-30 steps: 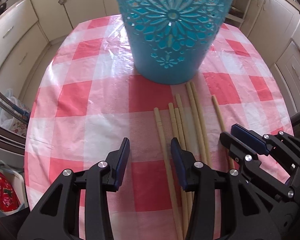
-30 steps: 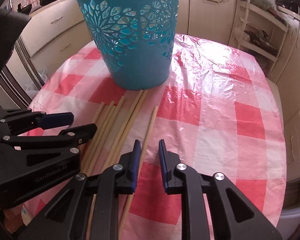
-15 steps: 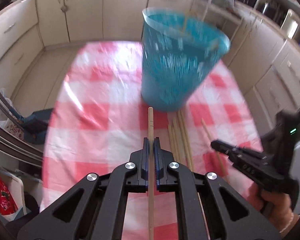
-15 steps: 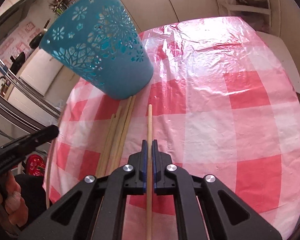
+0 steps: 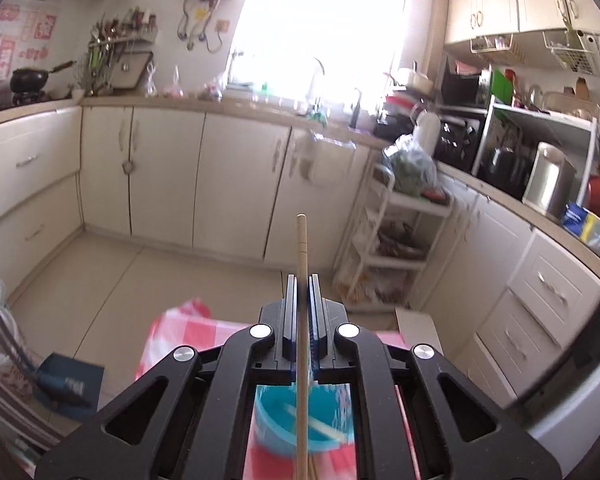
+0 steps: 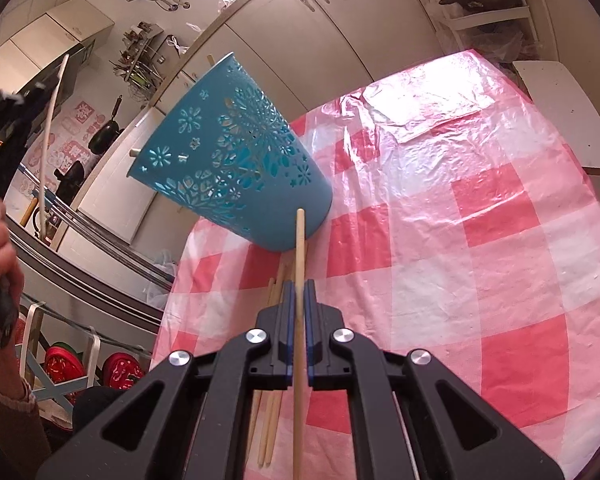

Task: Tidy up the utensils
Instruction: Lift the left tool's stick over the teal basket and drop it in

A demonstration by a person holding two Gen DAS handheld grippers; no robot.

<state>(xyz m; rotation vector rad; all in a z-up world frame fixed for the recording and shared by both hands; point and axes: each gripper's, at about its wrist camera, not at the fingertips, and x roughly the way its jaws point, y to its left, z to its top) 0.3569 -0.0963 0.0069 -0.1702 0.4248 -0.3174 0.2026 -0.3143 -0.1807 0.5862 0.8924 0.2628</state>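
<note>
Two claws each clamped on pale wooden chopstick: left claw [image 5: 302, 280], right claw [image 6: 298, 284]. Perforated blue plastic basket [image 6: 236, 152] at 11 o'clock holds few; several loose chopsticks [image 6: 274, 420] left on checked table [image 6: 480, 240].

1. The left wrist camera sits high above the checked table [image 5: 172, 324], facing almost level across the kitchen towards the window [image 5: 320, 20].
2. The right wrist camera sits lower and nearer, angled down at the table [image 6: 480, 208].
3. Both views share the blue basket [image 5: 276, 420] [image 6: 236, 164] and the table.
</note>
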